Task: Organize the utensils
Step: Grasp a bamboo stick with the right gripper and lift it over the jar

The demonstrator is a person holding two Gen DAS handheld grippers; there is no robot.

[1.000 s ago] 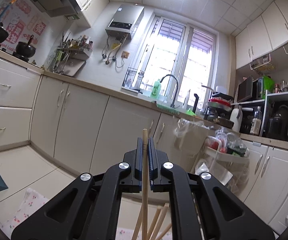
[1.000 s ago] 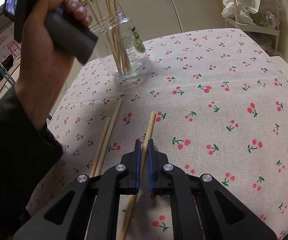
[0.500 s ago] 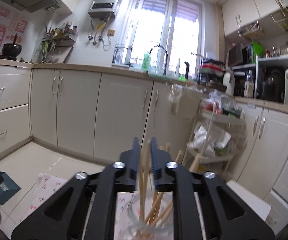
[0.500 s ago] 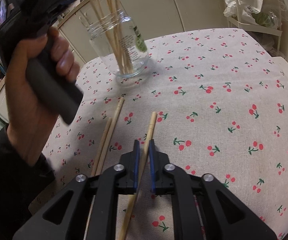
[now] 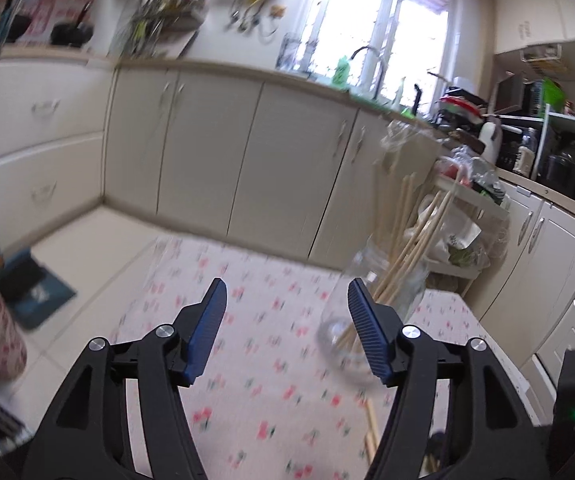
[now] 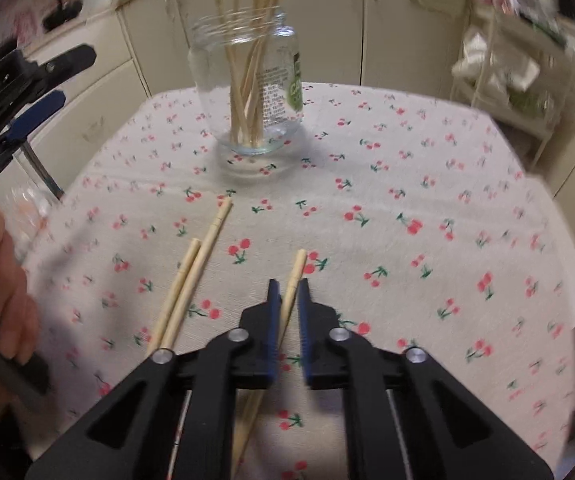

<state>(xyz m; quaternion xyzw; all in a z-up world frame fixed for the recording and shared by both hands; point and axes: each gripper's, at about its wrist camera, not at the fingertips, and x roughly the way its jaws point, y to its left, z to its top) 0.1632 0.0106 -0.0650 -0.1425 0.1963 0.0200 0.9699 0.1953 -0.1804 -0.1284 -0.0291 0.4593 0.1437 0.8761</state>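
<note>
My right tongs (image 6: 286, 300) pinch a pale wooden chopstick (image 6: 294, 278); my left tongs (image 5: 285, 330), just spreading, are empty. Next: lift it into the clear glass jar (image 6: 247, 84).

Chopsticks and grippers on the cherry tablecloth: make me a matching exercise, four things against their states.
Things:
1. left gripper
2. right gripper
3. glass jar
4. pair of chopsticks

States:
A. upright, holding a bundle of chopsticks
B. lying side by side on the cherry tablecloth
C. jaws apart, nothing between them
D. jaws shut on a single chopstick

Pairs: 1-C, 2-D, 3-A, 4-B
</note>
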